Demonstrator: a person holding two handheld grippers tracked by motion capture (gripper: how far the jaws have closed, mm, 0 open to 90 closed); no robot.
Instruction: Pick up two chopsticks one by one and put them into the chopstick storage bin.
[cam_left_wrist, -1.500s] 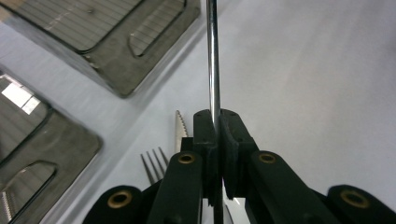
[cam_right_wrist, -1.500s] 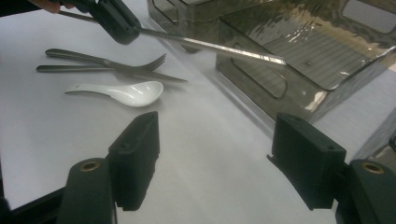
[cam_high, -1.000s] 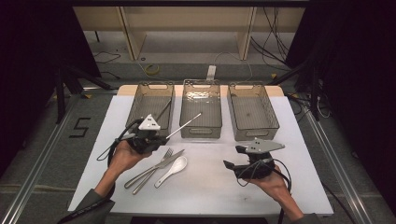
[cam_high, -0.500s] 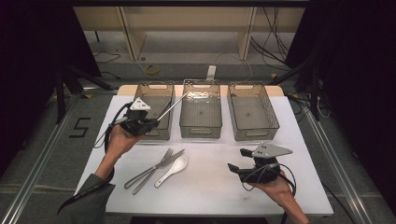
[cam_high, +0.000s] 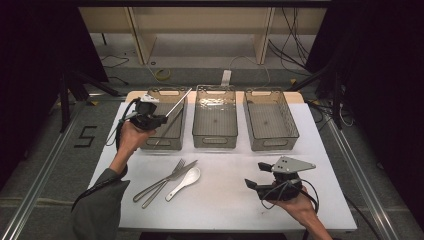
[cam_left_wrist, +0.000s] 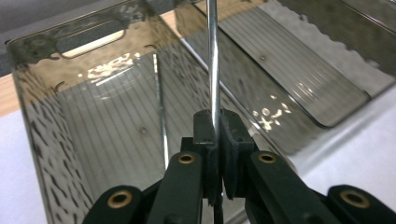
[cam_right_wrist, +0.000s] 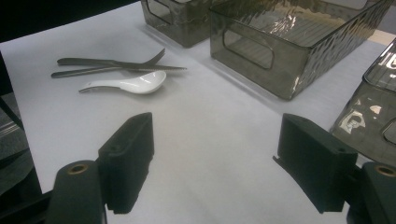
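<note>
Black jaws of the left gripper (cam_left_wrist: 215, 140) are pressed together on a thin metal chopstick (cam_left_wrist: 214, 60), which runs straight up between the pads in the left gripper view. That view looks down into the left bin (cam_left_wrist: 42, 121), a smoky clear plastic tub with a ribbed floor, where a second thin rod (cam_left_wrist: 161, 121) lies on the bottom. From the high view the left gripper (cam_high: 159, 120) hangs over the left bin (cam_high: 172, 145) near the table's far left corner, and the chopstick (cam_high: 179, 101) slants up toward the far edge. Two more bins sit in the same row along the far edge: the middle bin (cam_high: 215, 142) and the right bin (cam_high: 295, 132). The right gripper (cam_high: 252, 186) rests low near the table's near right edge, its jaws spread wide with nothing between them, as the right gripper view confirms over bare white table (cam_right_wrist: 205, 140). That view also shows a fork (cam_right_wrist: 140, 60), a knife (cam_right_wrist: 154, 68) and a white spoon (cam_right_wrist: 135, 84) lying together near the table's middle.
</note>
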